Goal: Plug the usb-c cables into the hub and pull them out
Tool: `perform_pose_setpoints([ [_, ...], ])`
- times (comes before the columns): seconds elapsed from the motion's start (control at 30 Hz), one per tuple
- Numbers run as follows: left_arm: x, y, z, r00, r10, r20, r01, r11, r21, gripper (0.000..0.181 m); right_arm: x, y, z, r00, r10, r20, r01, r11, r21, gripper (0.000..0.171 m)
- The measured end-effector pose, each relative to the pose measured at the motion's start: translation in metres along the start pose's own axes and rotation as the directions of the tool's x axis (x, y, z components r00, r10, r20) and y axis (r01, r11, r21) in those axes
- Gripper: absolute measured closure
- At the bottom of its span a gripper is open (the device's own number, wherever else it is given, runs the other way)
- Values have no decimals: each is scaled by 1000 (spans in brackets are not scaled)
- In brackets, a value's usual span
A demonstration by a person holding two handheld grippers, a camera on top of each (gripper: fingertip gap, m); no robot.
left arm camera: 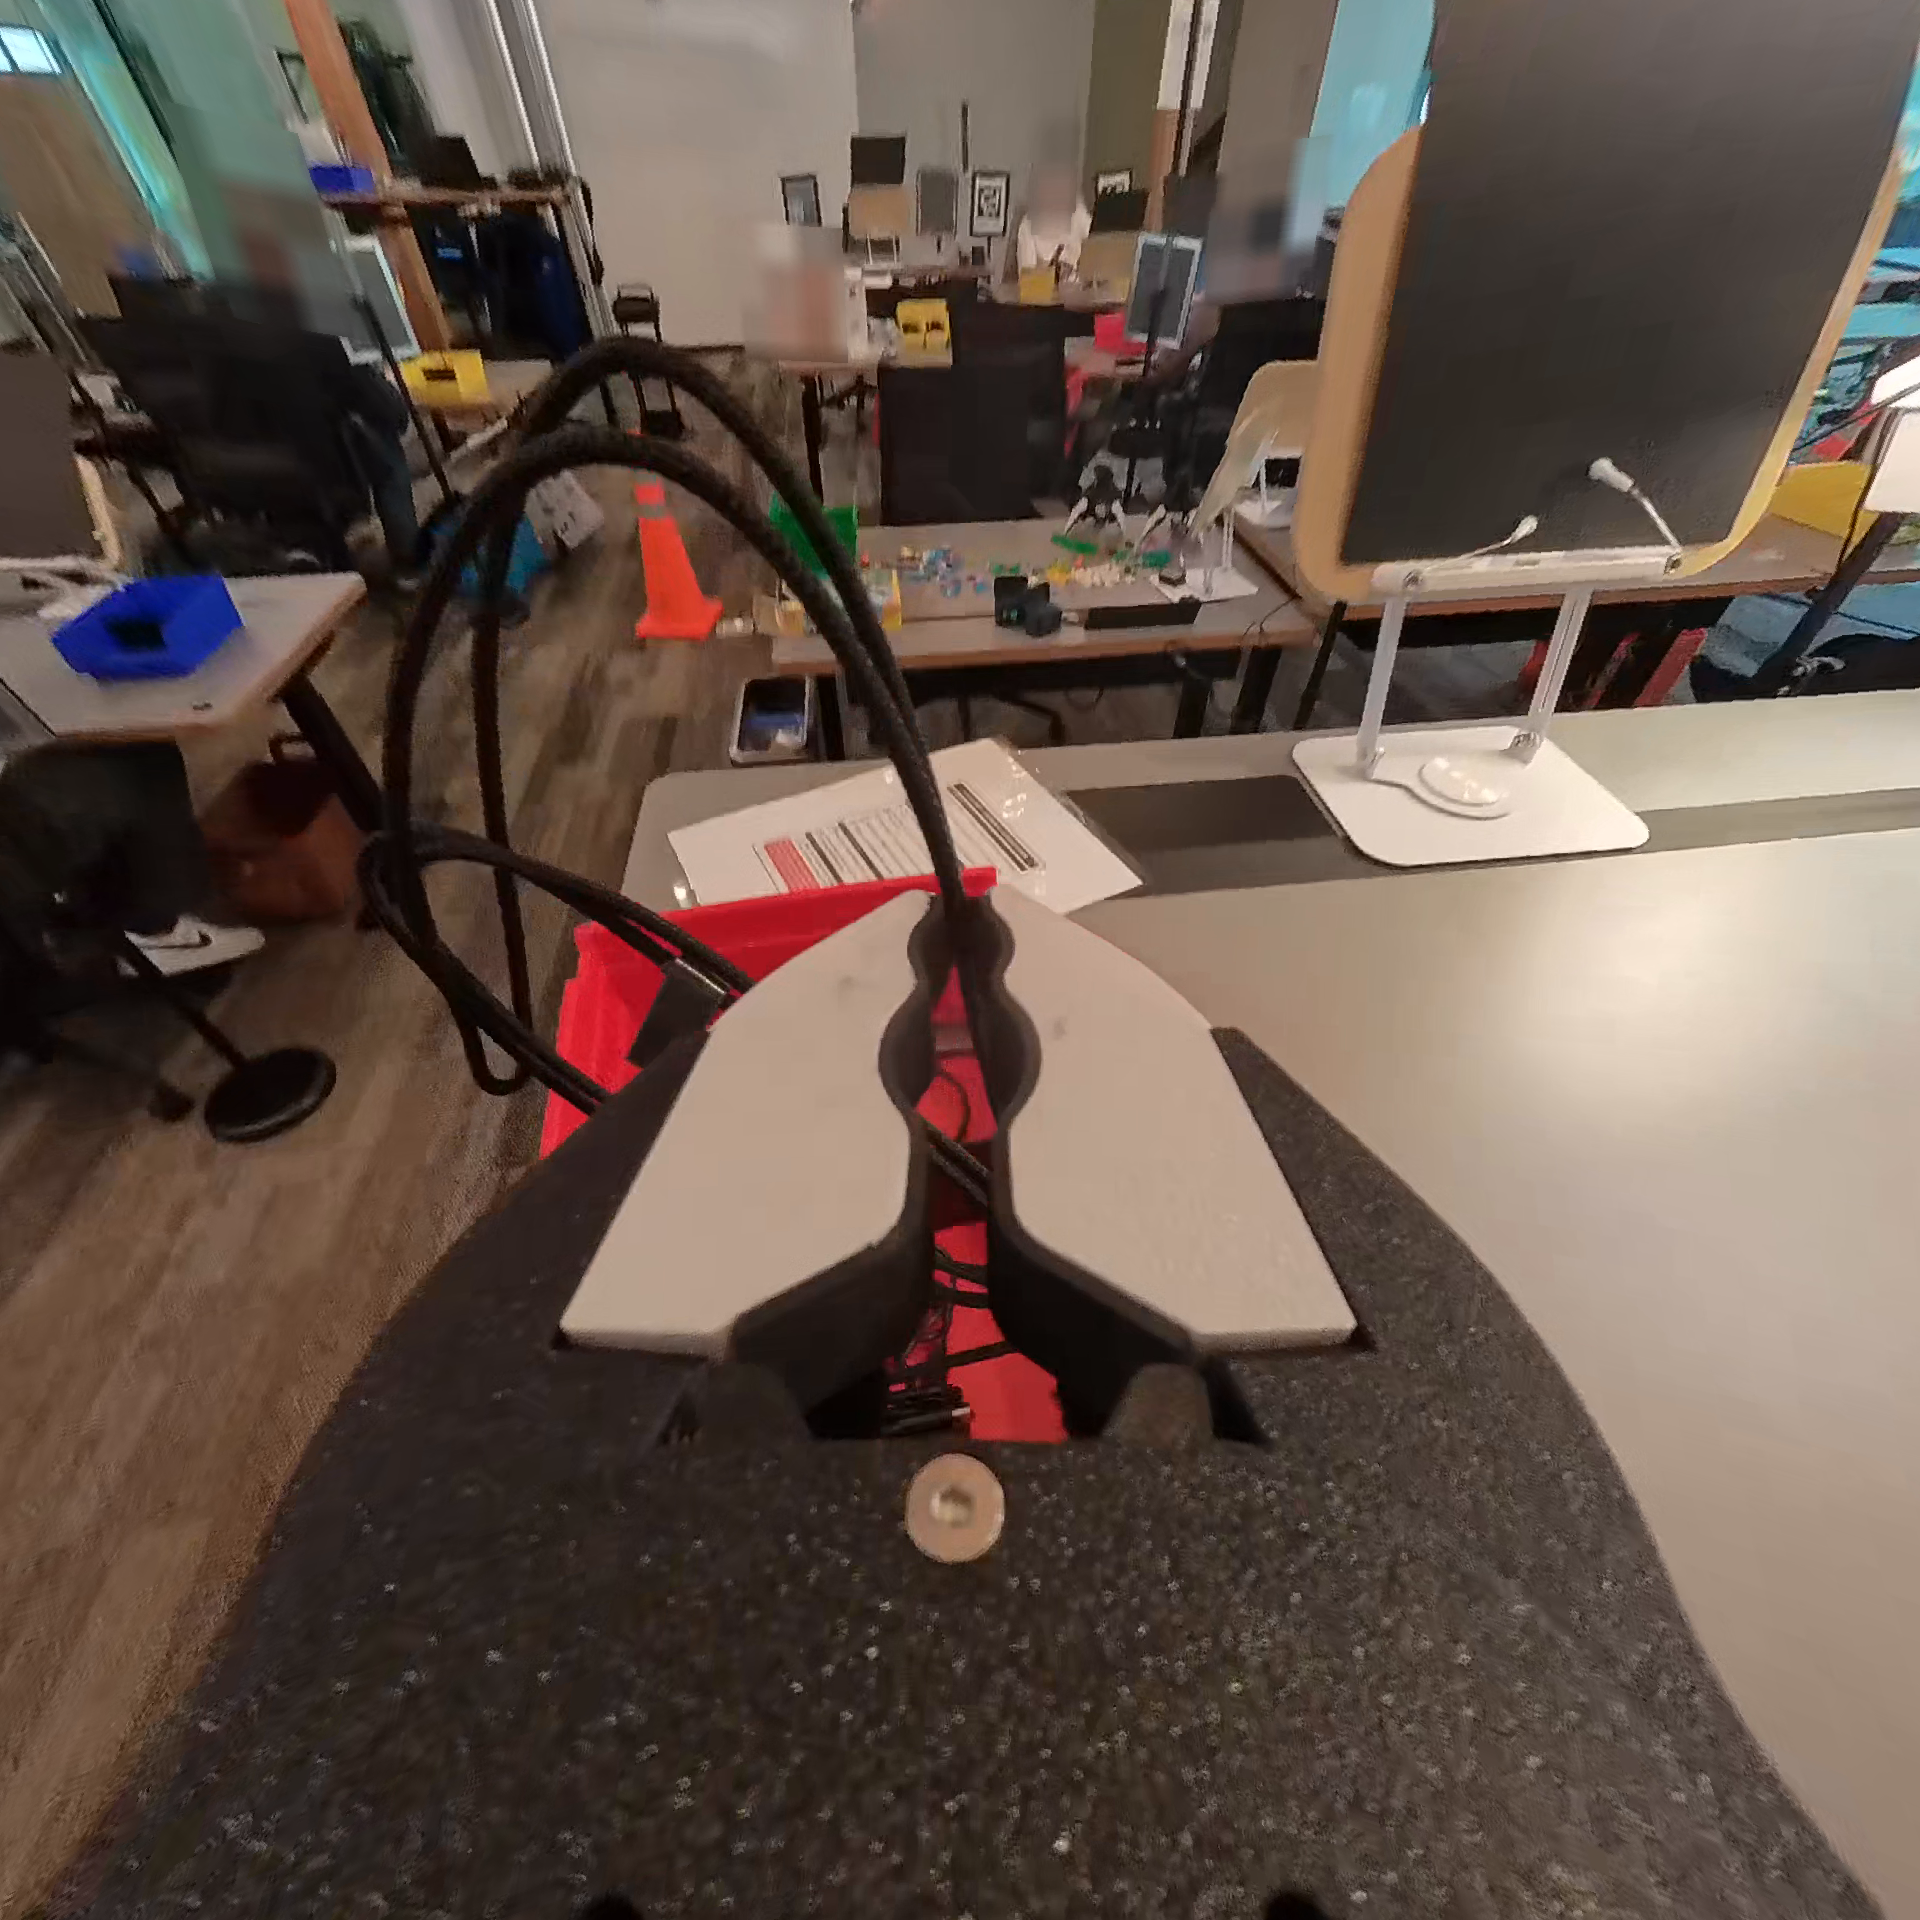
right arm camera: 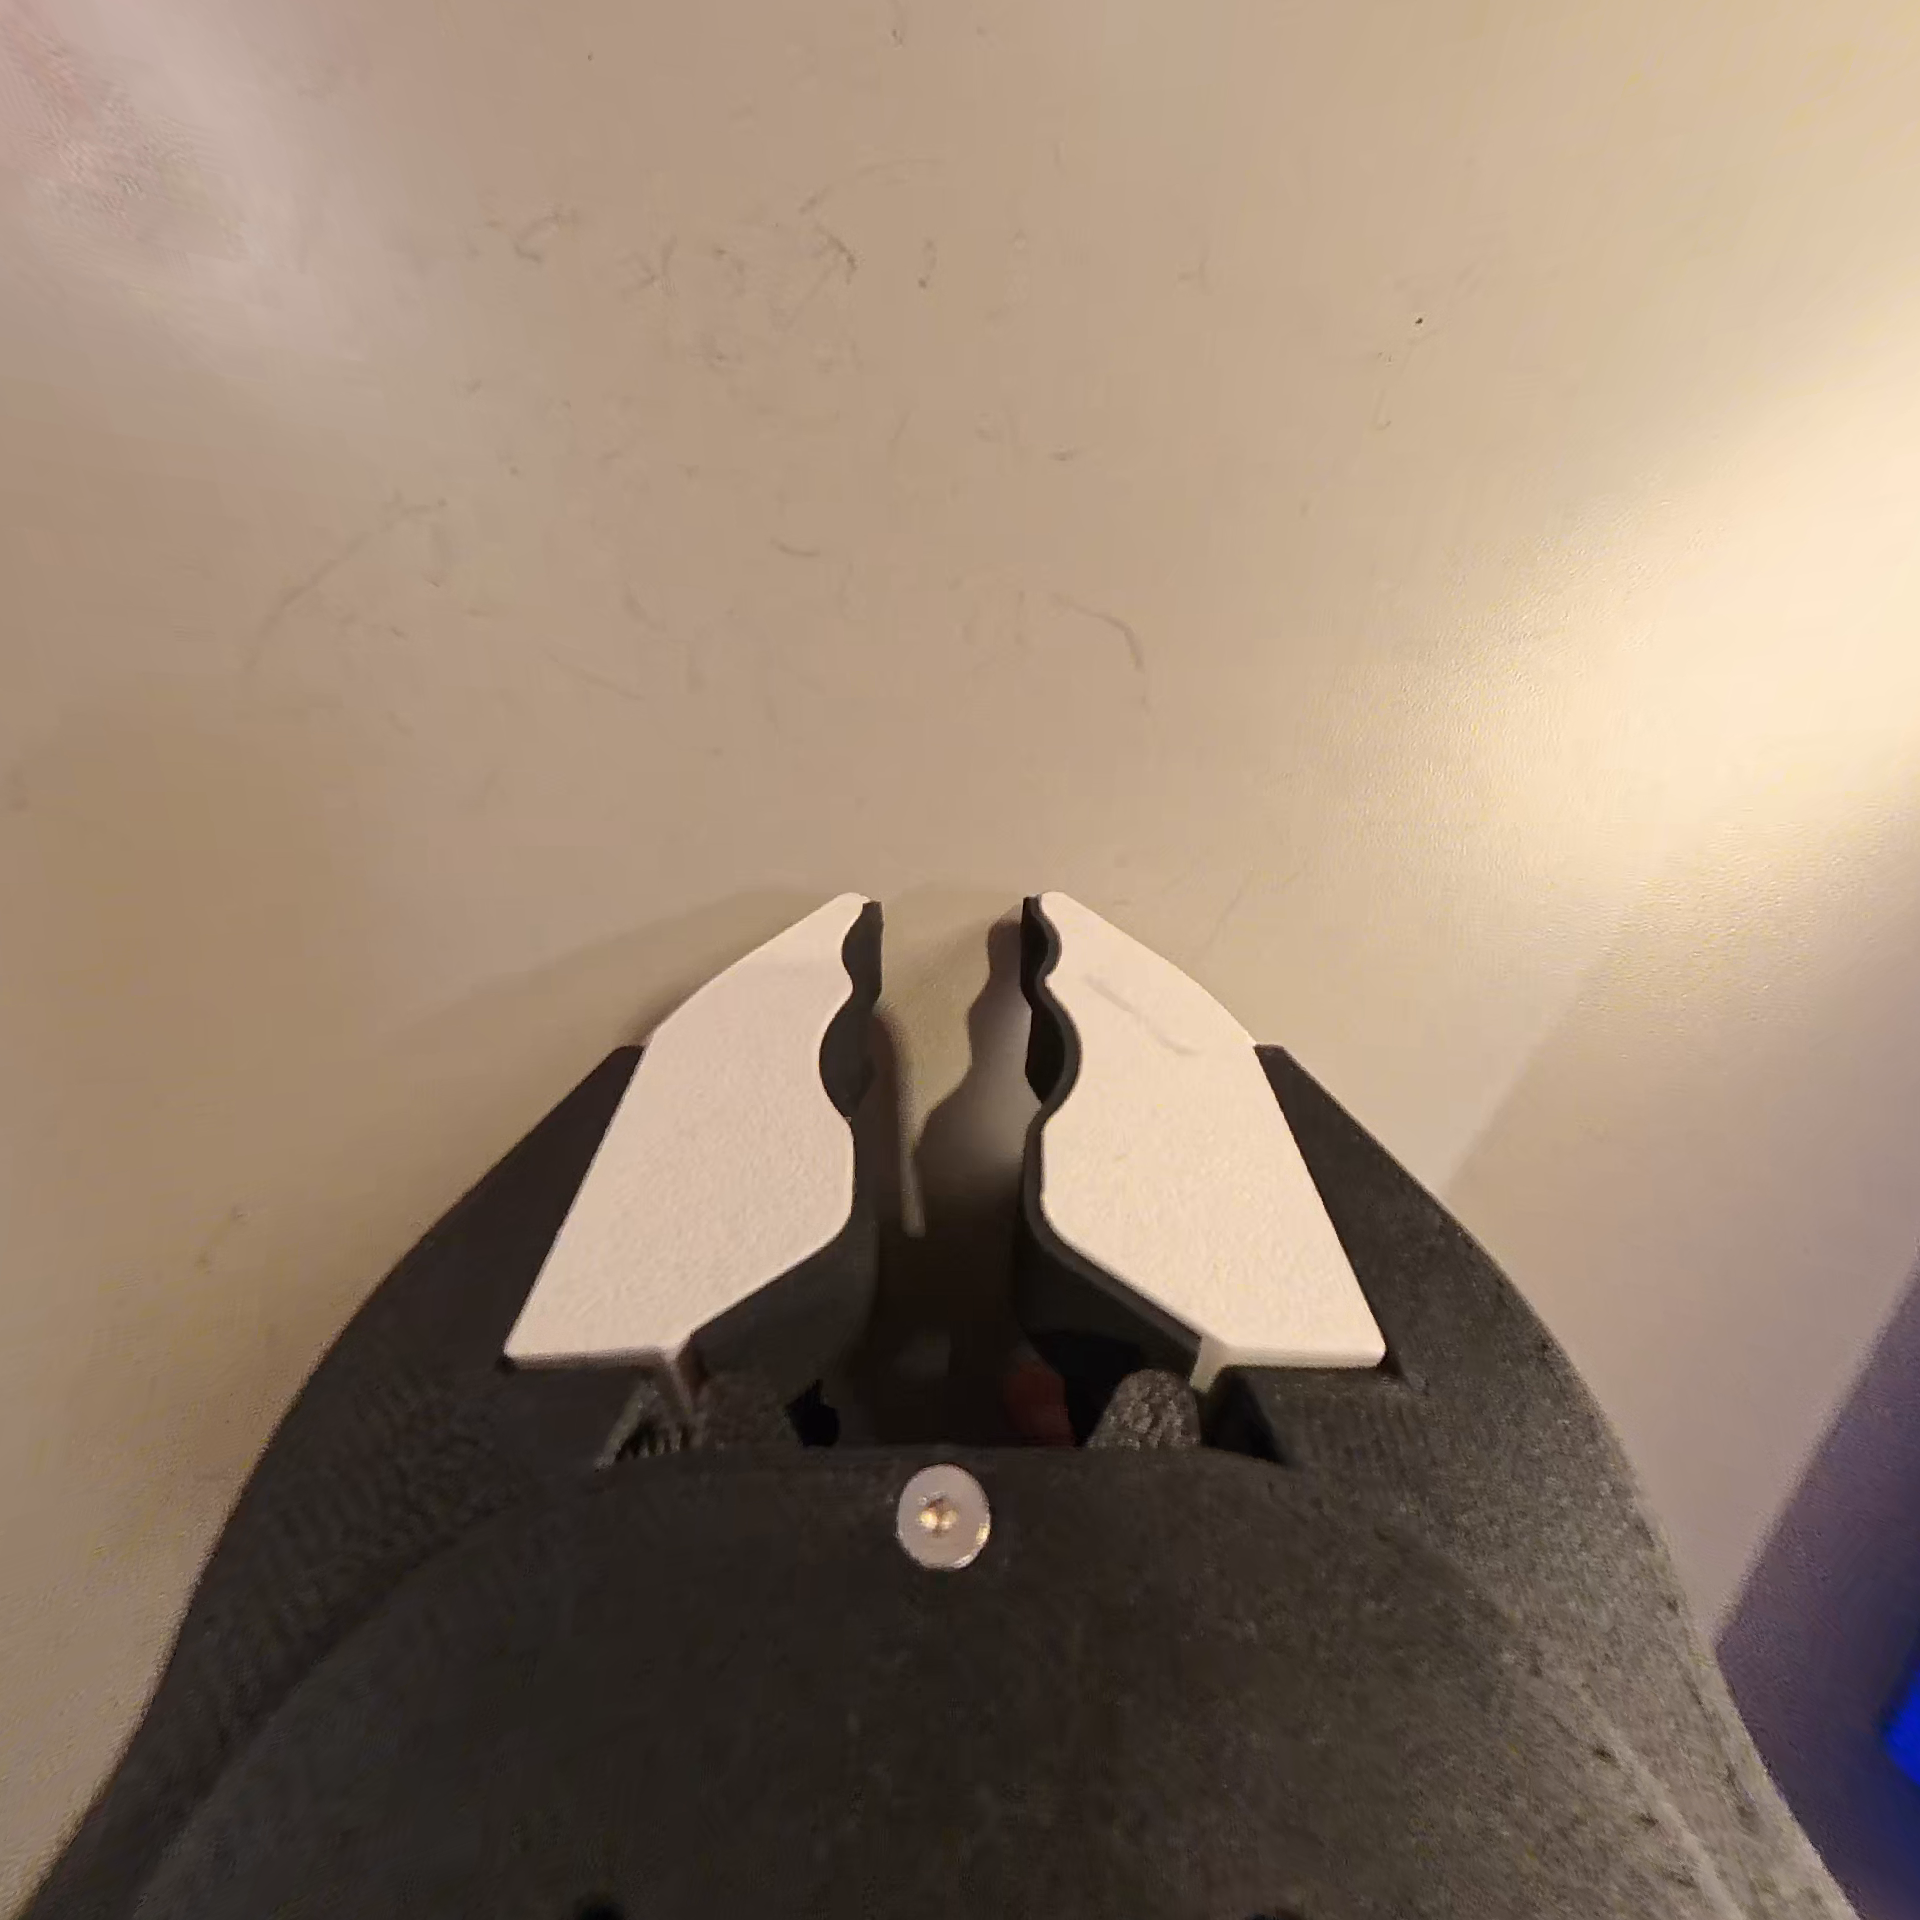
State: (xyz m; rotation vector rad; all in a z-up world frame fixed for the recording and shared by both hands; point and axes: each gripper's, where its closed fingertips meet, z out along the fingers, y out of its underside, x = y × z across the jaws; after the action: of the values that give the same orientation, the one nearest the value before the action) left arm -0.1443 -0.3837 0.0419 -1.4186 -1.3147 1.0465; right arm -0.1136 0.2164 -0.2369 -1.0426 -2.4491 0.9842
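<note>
The left gripper (left arm camera: pixel 961 914) is closed on a black braided cable (left arm camera: pixel 665 457), pinched at the fingertips, above a red bin (left arm camera: pixel 613 997) at the corner of the grey surface (left arm camera: pixel 1507 1039). The cable arcs high in loops and falls back toward the bin, where more cable lies. The right gripper (right arm camera: pixel 953 904) is partly open and holds nothing, its tips close to a bare pale surface (right arm camera: pixel 935 416). No hub shows in either view. Judgement: nothing is seen plugged in, so stage cannot be confirmed; the work appears either barely begun or closing.

Left wrist view faces outward over table (left arm camera: pixel 1455 1143), room beyond; right wrist view close, facing tabletop (right arm camera: pixel 935 468).
</note>
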Motion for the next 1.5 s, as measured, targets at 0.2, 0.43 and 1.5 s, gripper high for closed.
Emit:
perform_pose_setpoints([
  [0.2, 3, -26, -10, 996, 86, 22, -87, 995, 54, 176, 0, 0, 0, 1000, -4, -3, 4, 1000, 1, 146],
  [0.43, 16, -78, -28, 987, 161, 26, -164, 975, 150, 177, 0, 0, -1, 1000, 2, 3, -2, 1000, 0, 146],
  [1.5, 456, 166, -1, 367, -64, -928, -263, 950, -169, 177, 4, 0, -2, 1000, 28, -11, -28, 1000, 0, 145],
])
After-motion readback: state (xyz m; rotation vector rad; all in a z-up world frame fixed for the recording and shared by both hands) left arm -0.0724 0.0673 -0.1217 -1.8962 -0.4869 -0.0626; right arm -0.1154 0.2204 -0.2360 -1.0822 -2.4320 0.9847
